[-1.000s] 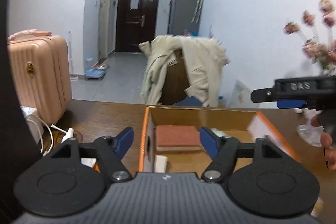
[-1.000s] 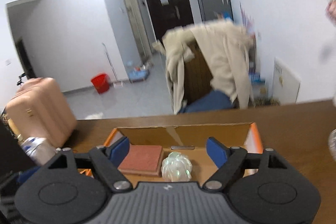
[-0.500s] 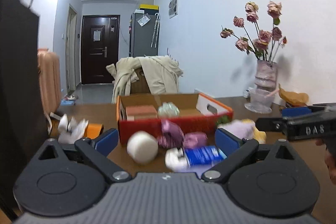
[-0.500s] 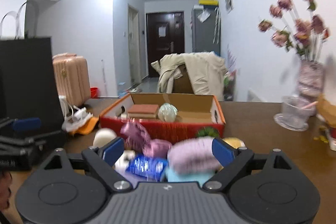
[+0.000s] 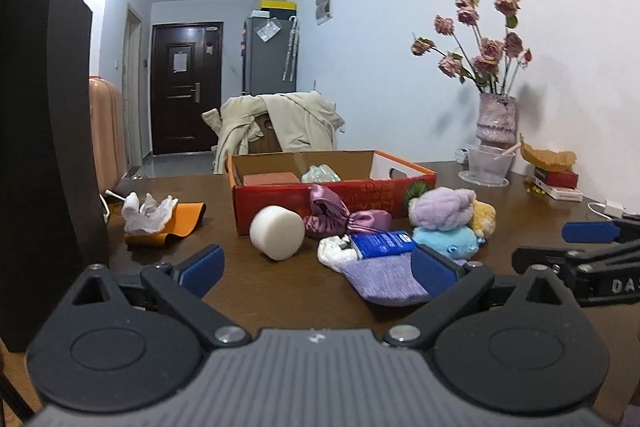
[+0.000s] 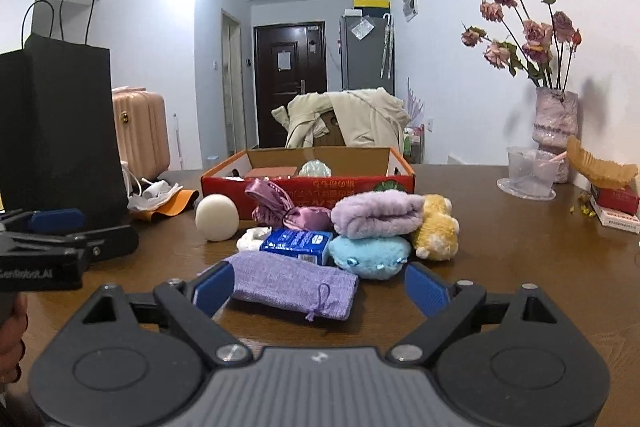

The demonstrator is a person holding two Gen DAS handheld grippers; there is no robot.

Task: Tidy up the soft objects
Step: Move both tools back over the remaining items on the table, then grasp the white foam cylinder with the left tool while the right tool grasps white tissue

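Note:
A pile of soft things lies on the brown table before a red cardboard box [image 6: 308,183]: a white foam ball [image 6: 217,217], a pink satin pouch [image 6: 280,207], a purple drawstring bag [image 6: 292,283], a blue tissue pack [image 6: 297,245], a folded lilac plush cloth [image 6: 376,213], a light-blue plush [image 6: 370,257] and a yellow plush [image 6: 438,227]. The box [image 5: 332,195] holds a red-brown block [image 5: 270,179] and a pale green ball [image 5: 320,174]. My left gripper [image 5: 316,269] is open and empty, near the ball [image 5: 277,231]. My right gripper [image 6: 316,287] is open, with the purple bag just ahead of its jaws.
A black paper bag [image 5: 36,131] stands at the left. White crumpled paper on an orange cloth [image 5: 160,219] lies beside it. A vase of dried roses [image 6: 554,123], a clear cup [image 6: 528,171] and small boxes [image 6: 614,207] stand at the right. A chair with a coat [image 6: 348,119] is behind the table.
Both grippers have pulled back from over the box and dropped low to the table. The pile of soft things in front of the box has come into view.

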